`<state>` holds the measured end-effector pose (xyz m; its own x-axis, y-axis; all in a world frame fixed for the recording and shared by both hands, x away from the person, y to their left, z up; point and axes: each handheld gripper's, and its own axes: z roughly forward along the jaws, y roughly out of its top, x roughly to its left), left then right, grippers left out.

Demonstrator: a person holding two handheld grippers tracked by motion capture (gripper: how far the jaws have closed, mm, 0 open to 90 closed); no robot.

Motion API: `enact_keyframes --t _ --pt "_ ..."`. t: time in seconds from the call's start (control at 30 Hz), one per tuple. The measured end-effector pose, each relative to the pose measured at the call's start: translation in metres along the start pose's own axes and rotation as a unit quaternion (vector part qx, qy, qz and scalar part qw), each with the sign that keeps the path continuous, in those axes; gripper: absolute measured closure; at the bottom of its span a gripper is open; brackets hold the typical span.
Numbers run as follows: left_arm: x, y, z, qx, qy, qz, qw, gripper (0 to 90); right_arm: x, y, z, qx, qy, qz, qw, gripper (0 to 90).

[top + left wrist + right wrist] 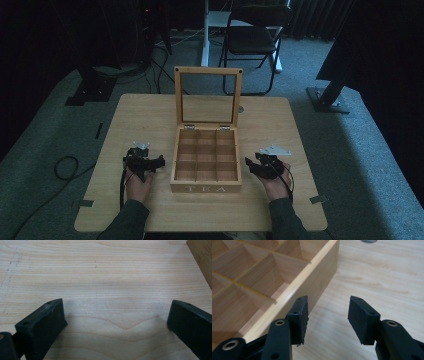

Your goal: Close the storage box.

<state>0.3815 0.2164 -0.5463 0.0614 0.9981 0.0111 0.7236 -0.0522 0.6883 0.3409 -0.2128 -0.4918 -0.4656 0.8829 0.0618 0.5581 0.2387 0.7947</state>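
The tea box (205, 162) sits mid-table between my two tools, lid (208, 95) standing upright at the far edge, its nine compartments empty. It's nearly square, its lettered front facing me. From my right gripper (328, 312) the box's right wall lies just to the left, close beside the left jaw without touching; the jaws are parted with nothing between them. My left gripper (115, 317) hangs wide open above the bare table (100, 270), a little further off. I judge the right hand nearer for whatever comes next.
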Motion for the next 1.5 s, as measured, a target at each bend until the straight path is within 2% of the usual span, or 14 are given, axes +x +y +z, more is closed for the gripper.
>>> enact_keyframes --t 0.17,0.27,0.7,1.13,1.5 --pt "0.000 0.000 0.000 0.001 0.000 0.001 1.0000 1.6 -0.005 0.015 -0.004 -0.010 -0.008 -0.010 0.9999 51.2" --pt "0.000 0.000 0.000 0.001 0.000 0.001 1.0000 1.6 -0.009 0.023 -0.005 -0.013 -0.003 -0.006 0.9999 51.7" --pt "0.000 0.000 0.000 0.000 0.000 0.001 1.0000 1.6 -0.018 0.052 -0.007 -0.036 -0.012 -0.006 0.9993 52.9" --pt "0.000 0.000 0.000 -0.001 0.000 0.000 1.0000 1.6 -0.016 0.076 0.001 -0.044 -0.014 -0.011 0.9989 48.0" --pt "0.000 0.000 0.000 -0.001 0.000 0.000 1.0000 1.6 -0.018 0.097 0.013 -0.055 -0.001 -0.008 0.9985 46.8"
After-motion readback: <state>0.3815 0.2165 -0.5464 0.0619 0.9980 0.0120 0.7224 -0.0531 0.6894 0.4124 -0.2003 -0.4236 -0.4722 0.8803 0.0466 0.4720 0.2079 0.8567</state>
